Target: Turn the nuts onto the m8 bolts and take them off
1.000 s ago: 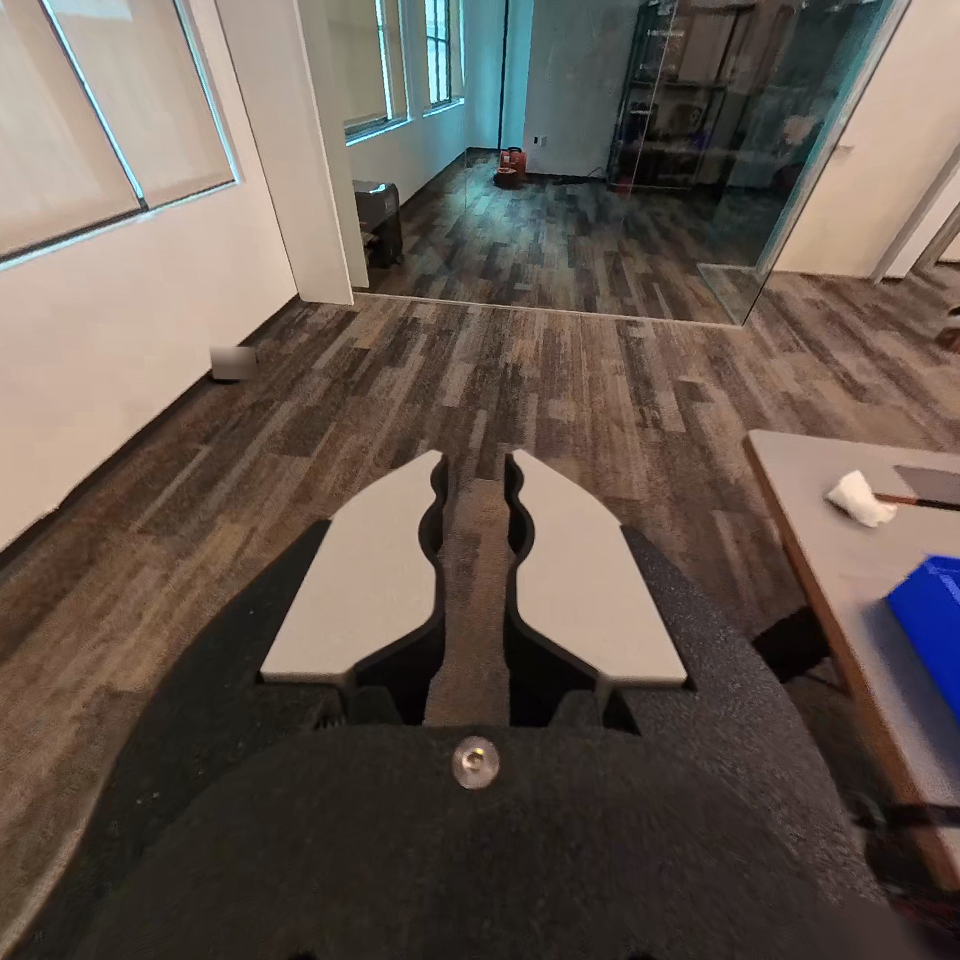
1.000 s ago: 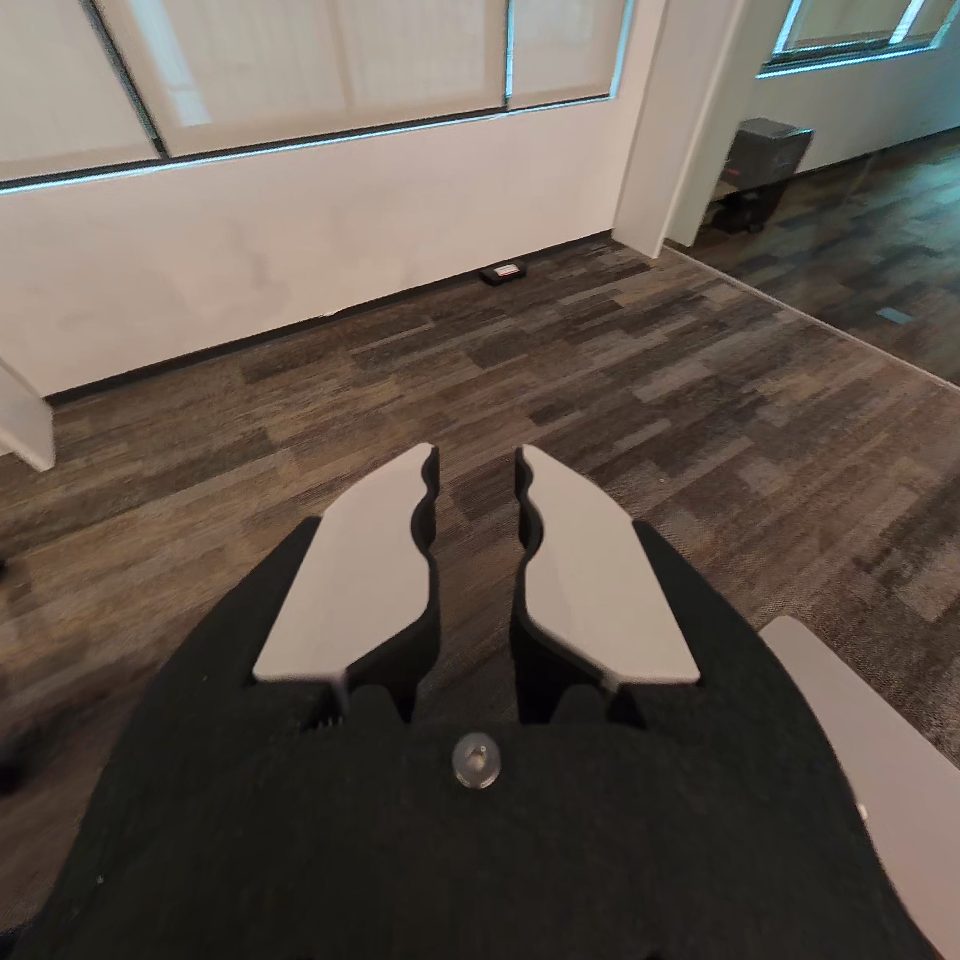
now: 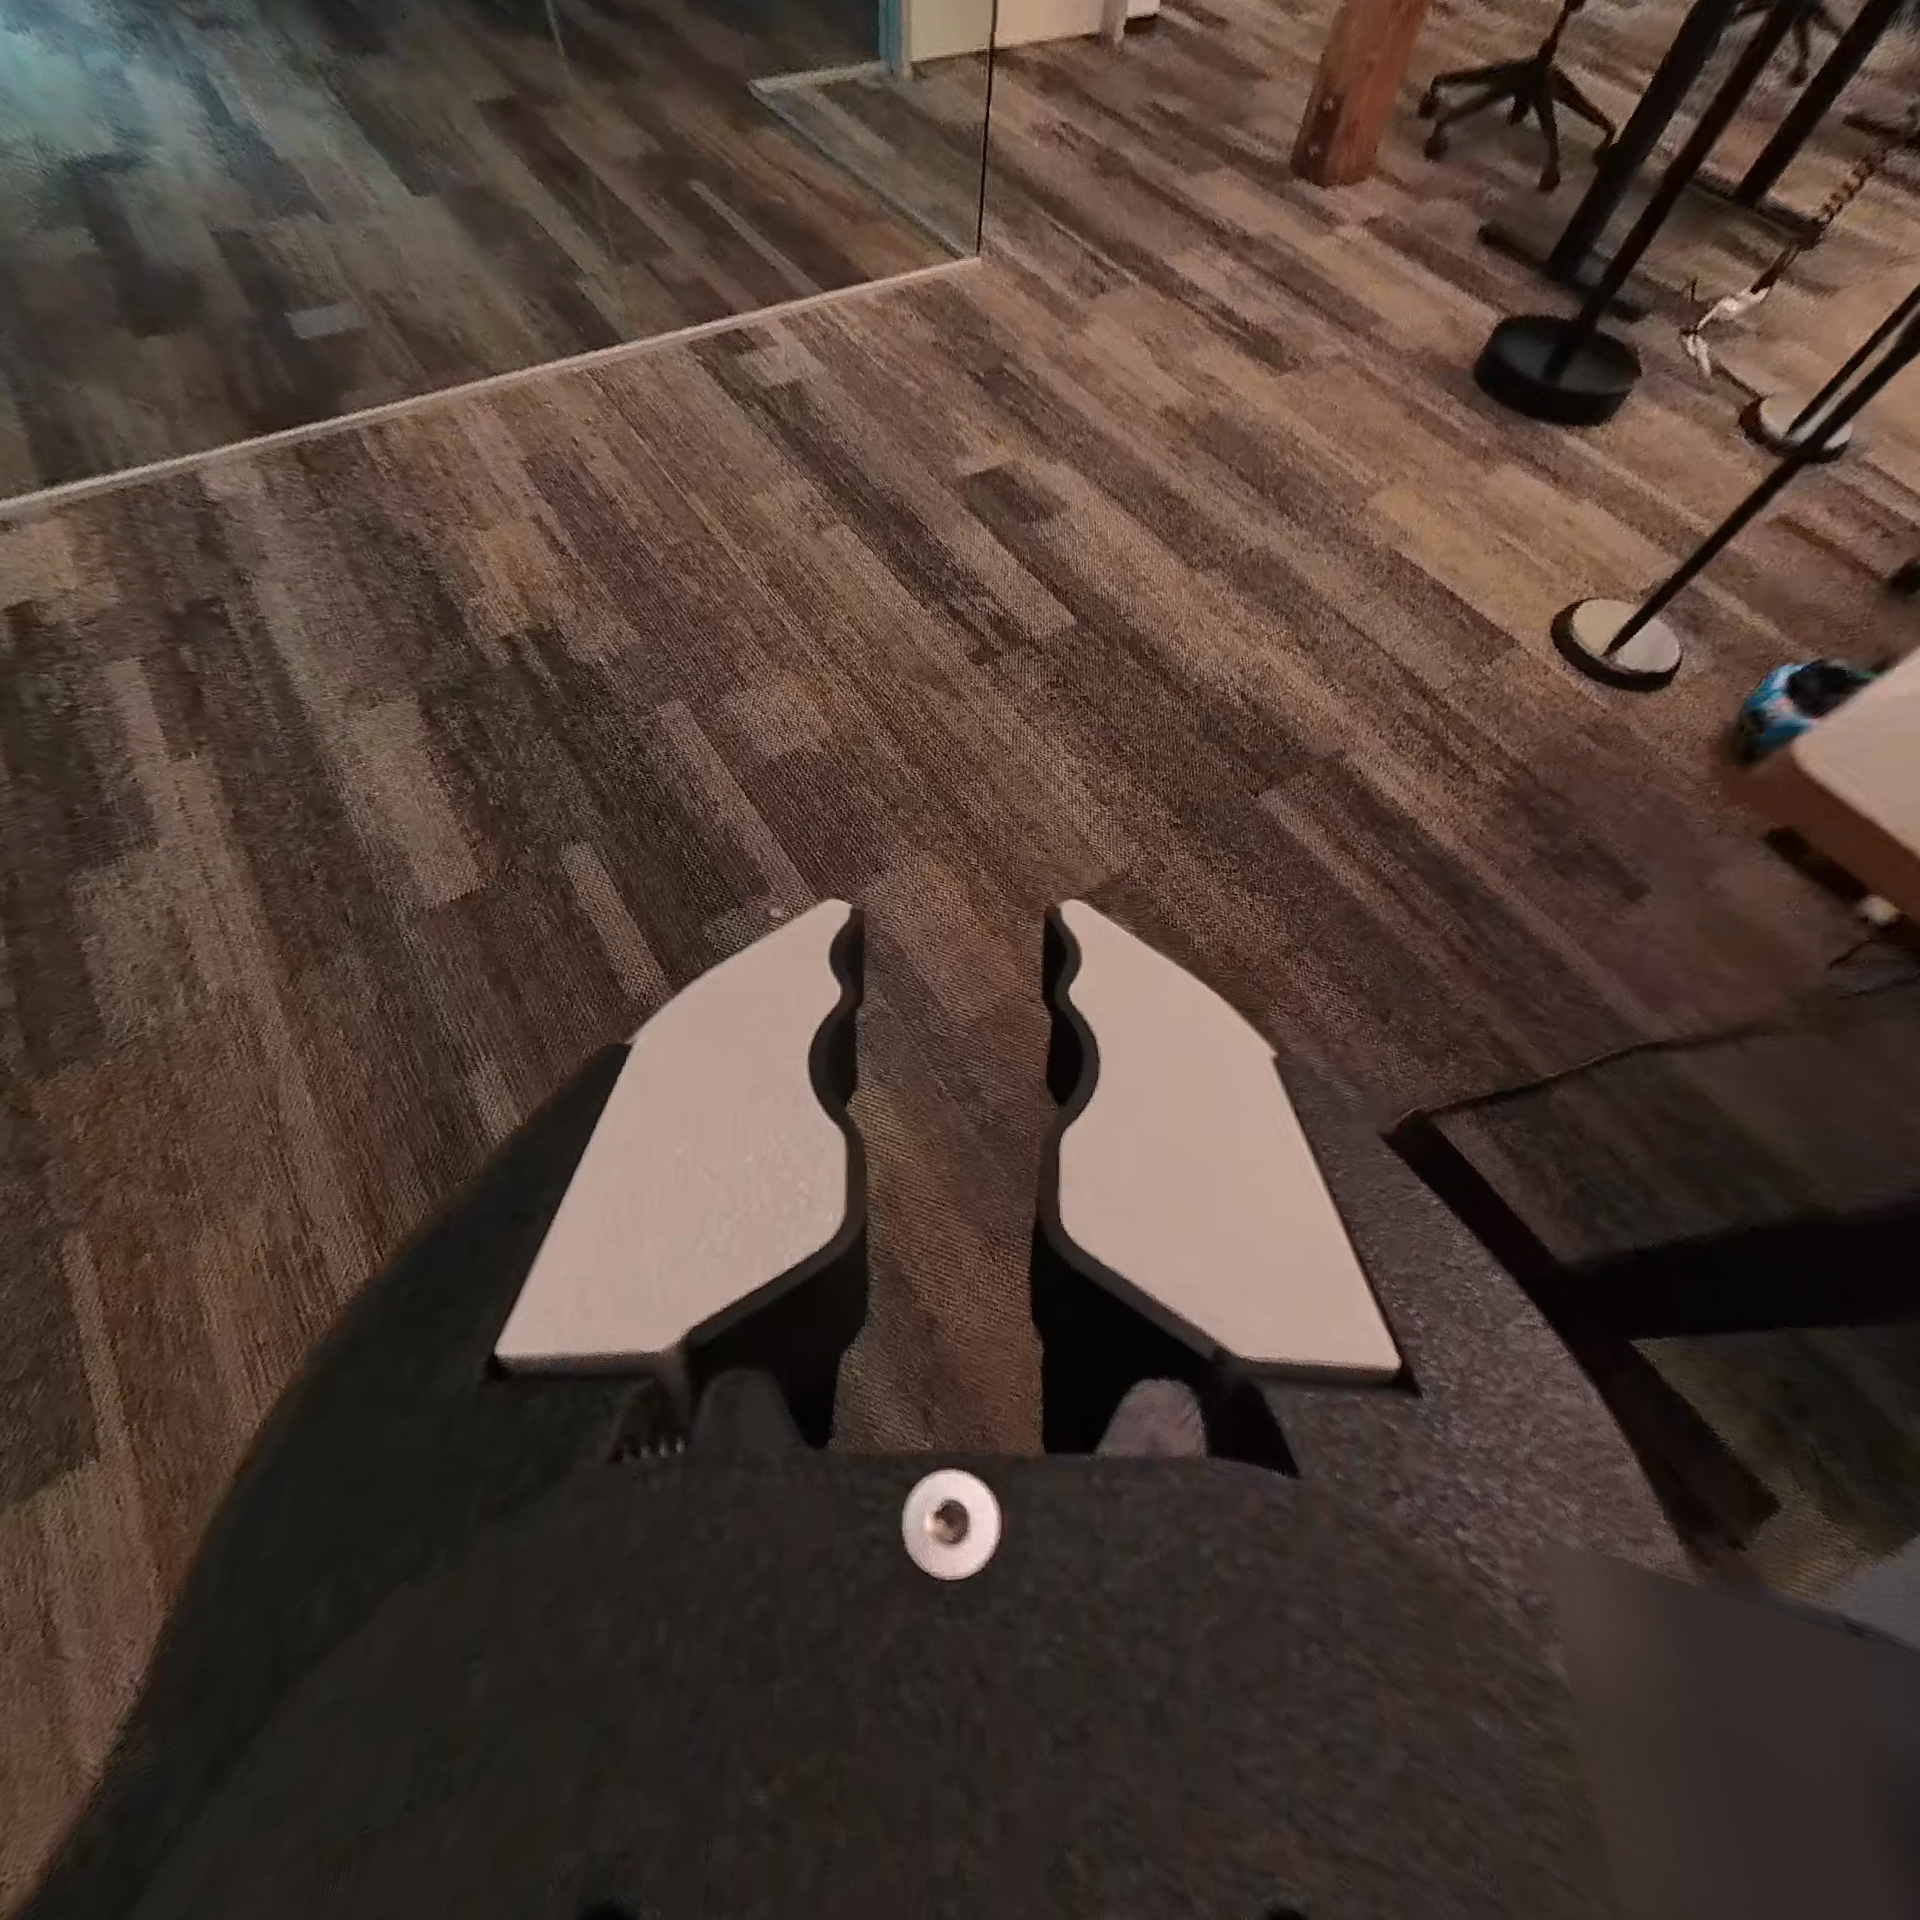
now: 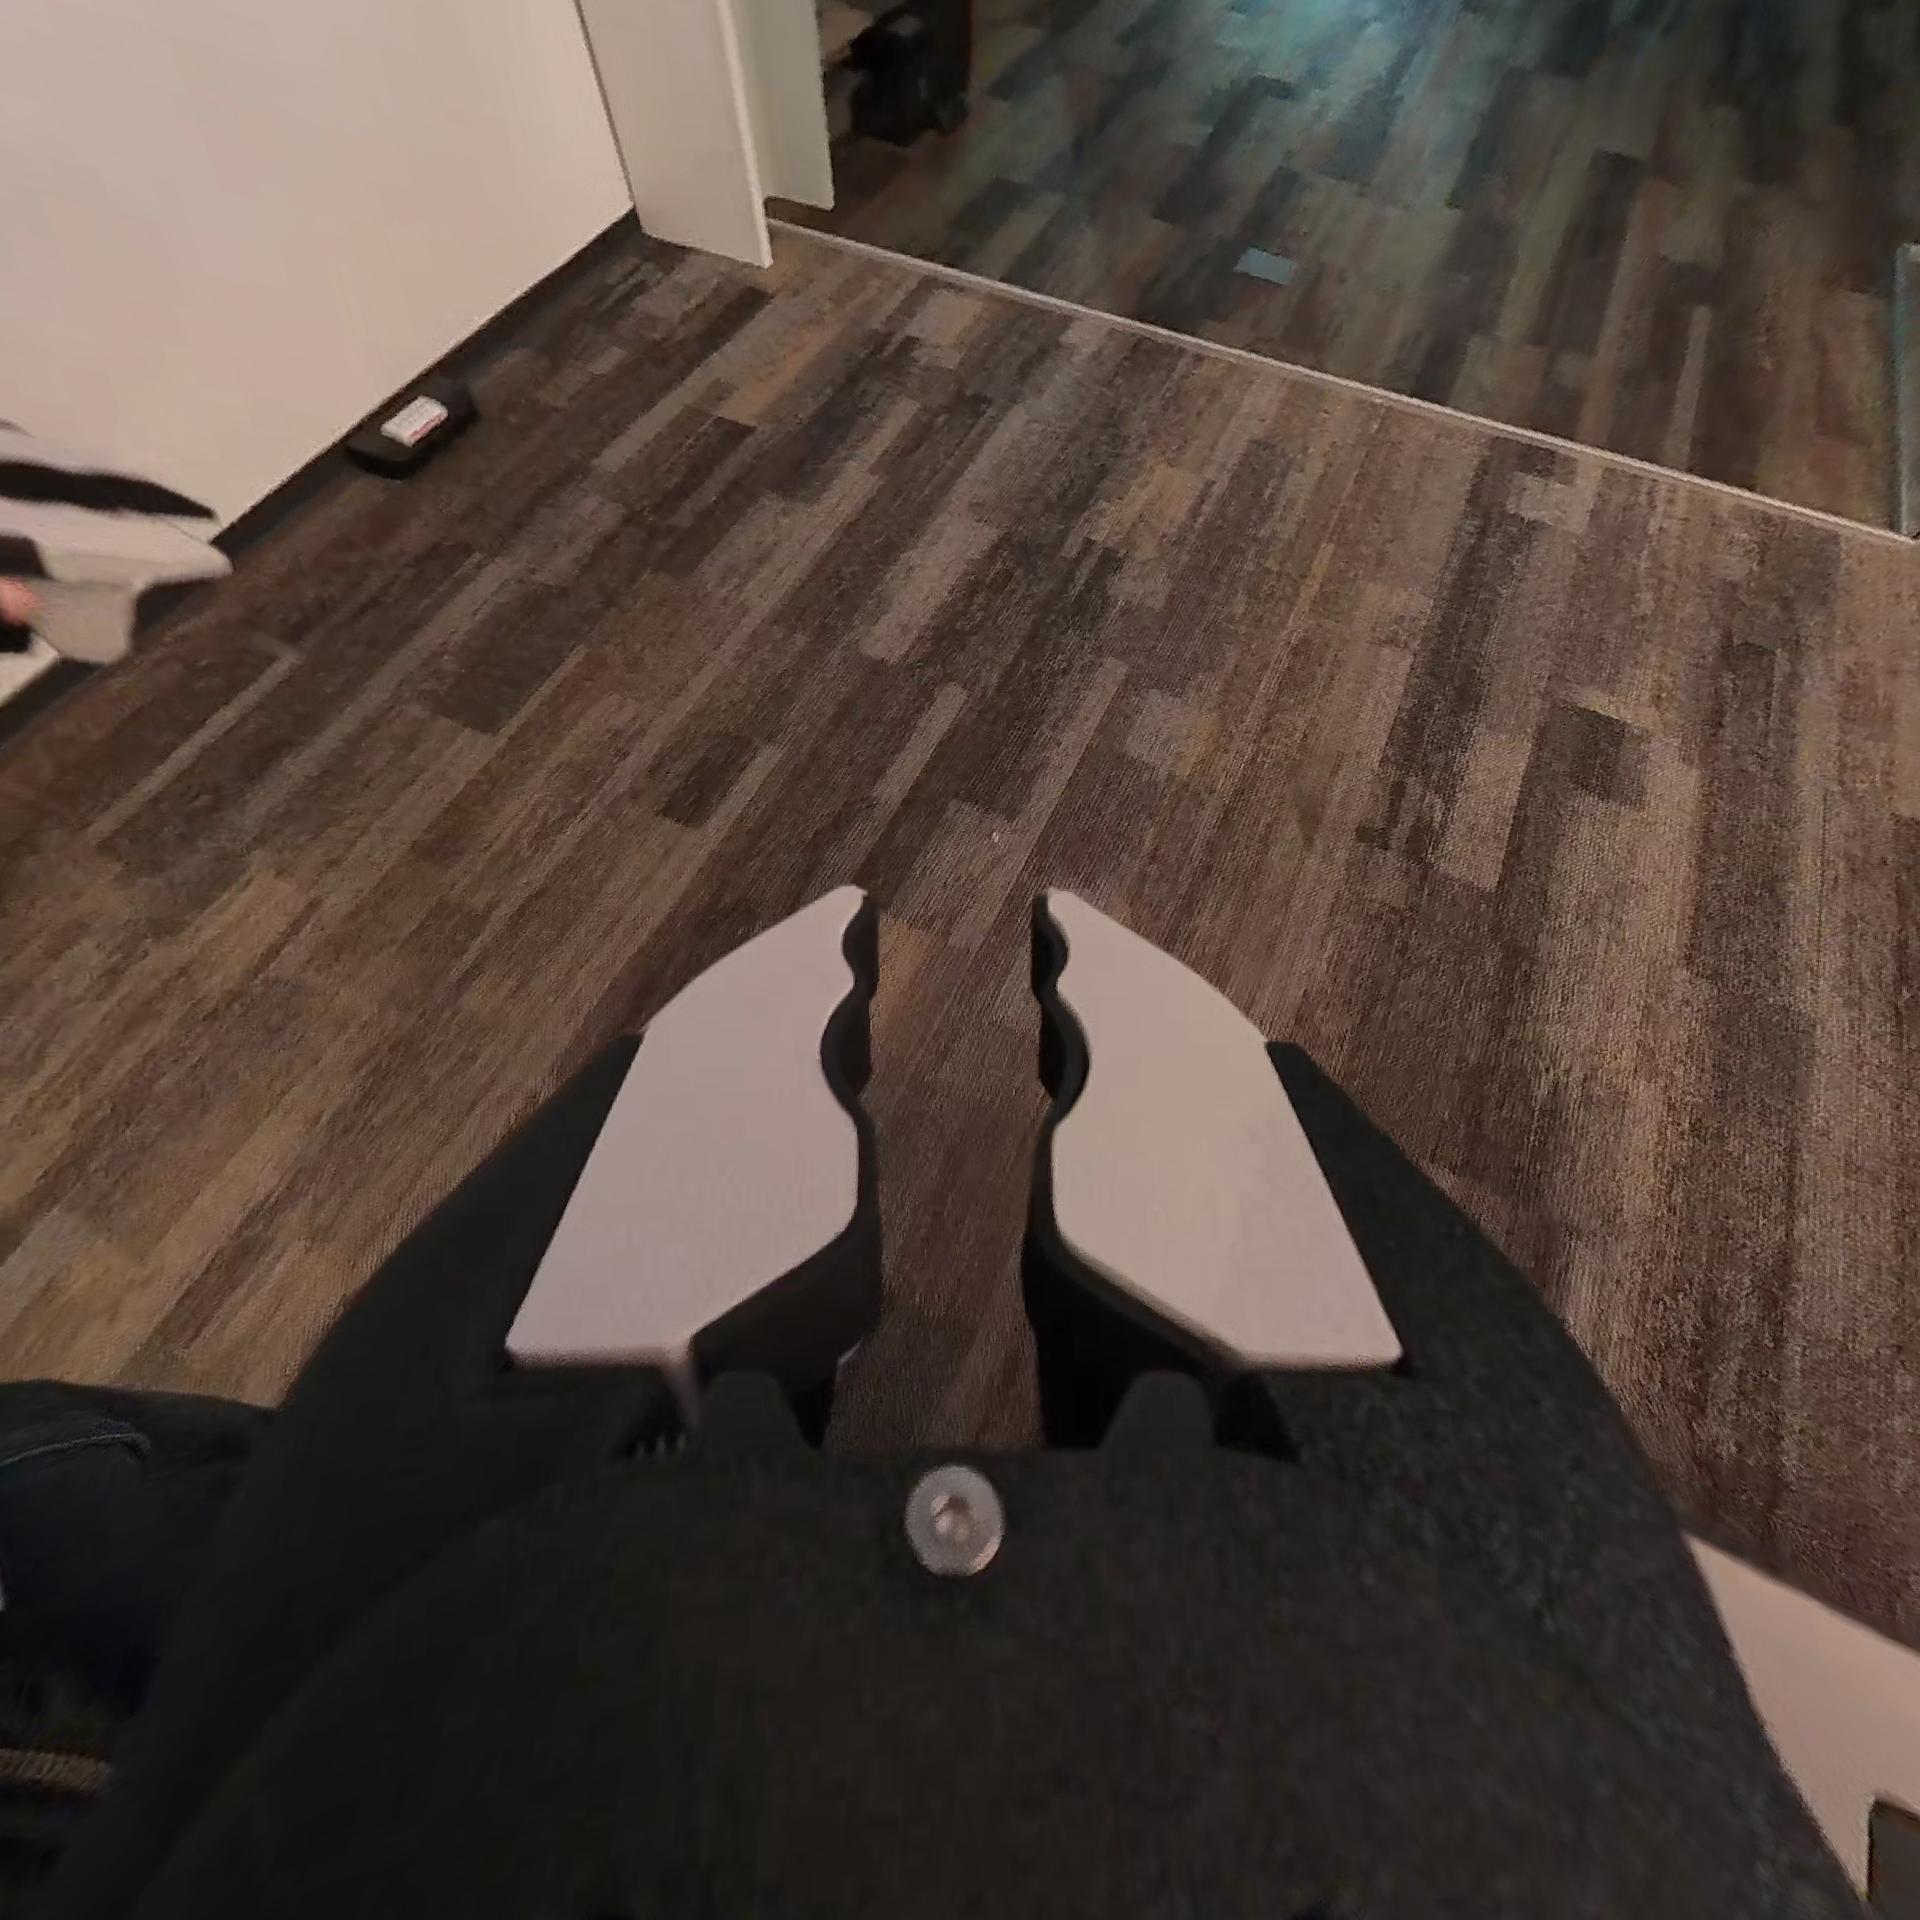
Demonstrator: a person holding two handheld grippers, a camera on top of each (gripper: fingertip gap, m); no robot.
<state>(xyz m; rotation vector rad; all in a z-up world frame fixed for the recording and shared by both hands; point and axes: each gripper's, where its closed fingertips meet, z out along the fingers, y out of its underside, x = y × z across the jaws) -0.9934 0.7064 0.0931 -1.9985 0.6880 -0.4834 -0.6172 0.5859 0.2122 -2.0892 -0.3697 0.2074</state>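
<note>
Over the carpet (image 3: 935, 644), away from any work surface, both tongs hang pointed at the floor.

Left tongs (image 3: 951, 914): jaws apart, nothing between the grey fingers (image 3: 727, 1143) but carpet. Against the view of a second ago the gap is plainly wider, and the scene has swung: then a white wall, windows and a worktop with a blue object at the right edge; now stanchion bases (image 3: 1616, 644), a wooden post (image 3: 1351, 94), chair legs, and only a pale worktop corner (image 3: 1860, 769) at the far right, with a small blue-and-black item (image 3: 1797, 701) beside it that I cannot identify.

Right tongs (image 4: 951, 904): jaws apart, empty, gap much as before. Its view has tilted down along the white wall (image 4: 260, 208), past a small dark device on the floor (image 4: 410, 428). A striped sleeve (image 4: 94, 520) shows at the left edge, and a pale worktop edge (image 4: 1808, 1714) at lower right.

Nuts and M8 bolts: in neither view. Their place cannot be told from here.

Judgement: both cameras are sweeping the room, not working. Nothing is gripped, and no threading or unthreading is under way. The wider left opening may be a readying move, but that is a guess. Before any step can begin, the tongs must be brought to the worktop and the hardware found.
</note>
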